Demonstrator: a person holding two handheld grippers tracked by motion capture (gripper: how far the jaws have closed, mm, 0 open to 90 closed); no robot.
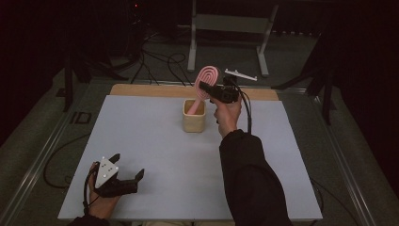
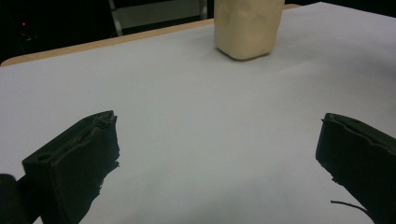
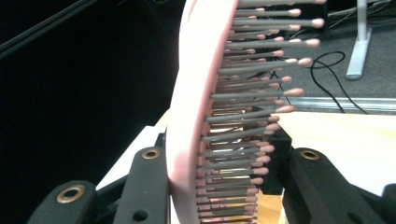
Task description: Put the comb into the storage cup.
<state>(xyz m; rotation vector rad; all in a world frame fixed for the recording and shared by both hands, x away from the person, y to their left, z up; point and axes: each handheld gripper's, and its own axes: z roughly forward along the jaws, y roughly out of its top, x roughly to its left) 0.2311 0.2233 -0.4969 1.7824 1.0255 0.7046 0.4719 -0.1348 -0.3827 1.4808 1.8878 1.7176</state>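
A pink hairbrush with grey, pink-tipped bristles stands tilted over a beige cup at the far middle of the table, its handle reaching down into the cup. My right gripper is shut on the brush head. In the right gripper view one jaw lies against the back of the hairbrush and the other against the bristles, the right gripper squeezing from both sides. My left gripper rests at the near left of the table, open with nothing in it. In the left gripper view the left gripper faces the beige cup far ahead.
The table has a pale grey top with a wooden strip along its far edge. Beyond it stand a white metal frame and loose cables on the floor. Metal rails run along both sides of the table.
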